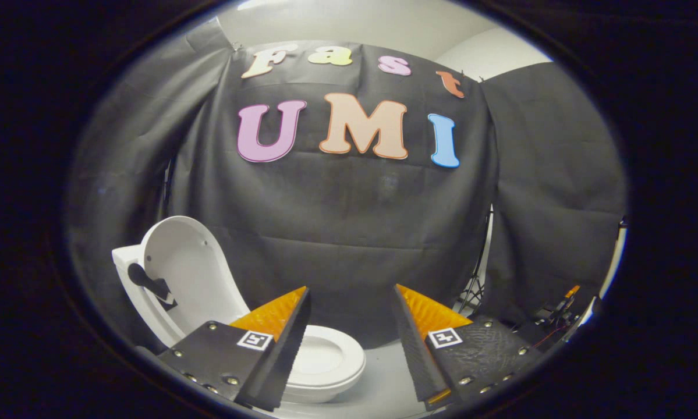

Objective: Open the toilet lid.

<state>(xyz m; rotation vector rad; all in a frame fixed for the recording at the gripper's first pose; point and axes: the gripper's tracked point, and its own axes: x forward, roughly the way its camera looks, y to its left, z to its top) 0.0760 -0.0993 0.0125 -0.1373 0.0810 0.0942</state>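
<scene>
Lid [183, 262] stands upright behind the seat [325, 361]; opening looks done. Fingers [351, 302] spread wide, holding nothing.

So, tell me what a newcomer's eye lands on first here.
The white toilet low down, just beyond the fingers, with its lid already standing upright against the black cloth wall. Next, the gripper itself: its two fingers spread wide apart, holding nothing.
</scene>
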